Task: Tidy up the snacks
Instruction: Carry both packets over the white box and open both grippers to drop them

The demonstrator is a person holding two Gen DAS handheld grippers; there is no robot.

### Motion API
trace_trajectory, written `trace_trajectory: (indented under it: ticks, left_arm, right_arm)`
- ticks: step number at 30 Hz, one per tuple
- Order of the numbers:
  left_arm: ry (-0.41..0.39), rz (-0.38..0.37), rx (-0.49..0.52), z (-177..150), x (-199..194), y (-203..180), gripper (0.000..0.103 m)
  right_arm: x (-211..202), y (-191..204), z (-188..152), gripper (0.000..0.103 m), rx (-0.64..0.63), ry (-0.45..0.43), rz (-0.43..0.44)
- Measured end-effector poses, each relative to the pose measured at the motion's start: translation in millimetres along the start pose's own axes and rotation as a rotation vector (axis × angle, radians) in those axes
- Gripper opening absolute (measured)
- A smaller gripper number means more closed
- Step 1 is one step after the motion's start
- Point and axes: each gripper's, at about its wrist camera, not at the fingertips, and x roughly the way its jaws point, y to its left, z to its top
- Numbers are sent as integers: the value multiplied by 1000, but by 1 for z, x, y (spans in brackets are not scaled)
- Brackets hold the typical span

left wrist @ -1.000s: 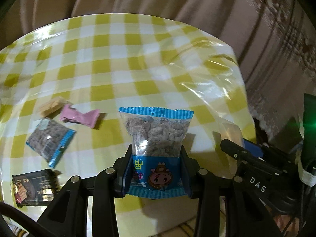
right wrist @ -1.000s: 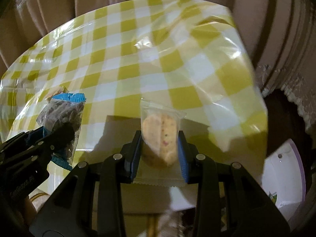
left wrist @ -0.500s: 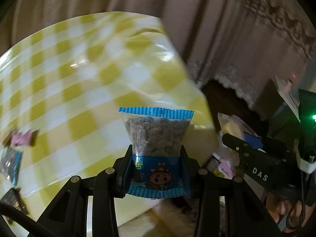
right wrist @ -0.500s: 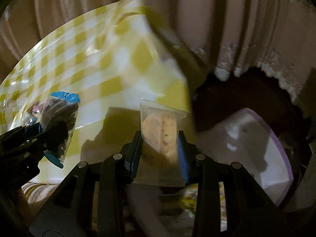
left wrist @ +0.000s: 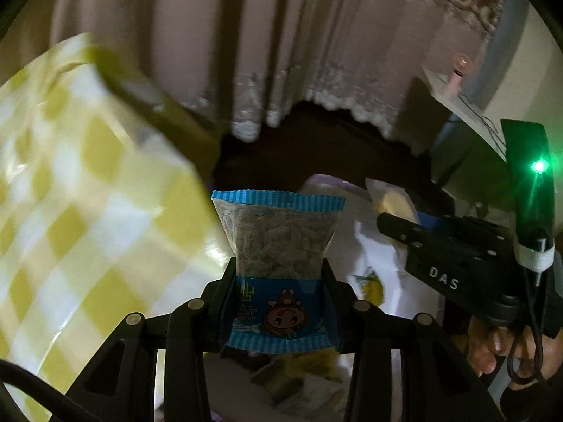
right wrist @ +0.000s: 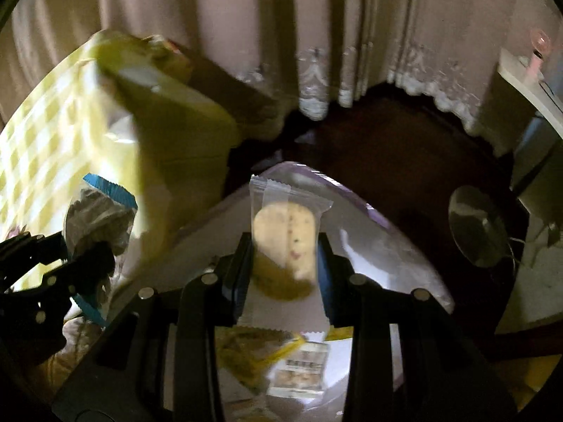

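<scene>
- The left gripper [left wrist: 279,302] is clenching a blue-edged packet [left wrist: 278,263], its black pads pressing both sides of the printed lower half, where a cartoon face is showing.
- That packet is standing upright between the fingers, its clear upper half bulging with brownish, lumpy pieces and its top seam crimped into fine blue ridges.
- The right gripper [right wrist: 283,277] is grasping a clear cookie sachet [right wrist: 283,239]; a pale round biscuit with dark specks is showing through the glossy film, and the sachet's top edge is serrated.
- Both packets are hanging past the table's edge, over a white container [right wrist: 369,246] with a lilac rim (its surface is shiny and throwing back glare).
- Inside the container, below the right gripper, a small printed packet [right wrist: 302,369] and a crumpled yellow wrapper [right wrist: 246,355] are lying loosely.
- The yellow-and-white checked tablecloth [left wrist: 70,211] is looking slick, as under a plastic film, and is blurring at the left.
- Pale pleated curtains [left wrist: 281,52] with lace-trimmed hems are hanging behind, over a dark floor.
- In the left wrist view, the right gripper's black body is reaching in from the right, with fingers [left wrist: 492,351] of a hand curling around its handle.
</scene>
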Motion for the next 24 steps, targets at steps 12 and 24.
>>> trace_trajectory:
  ticks: [12,24]
  left_arm:
    - [45,-124,-24,31,45,-21,57]
    - [-18,-82,-97,23,15,5,58]
  right_arm:
    - [17,-33,9,49,75,28,-10]
    - [1,-23,7,61,65,5,16]
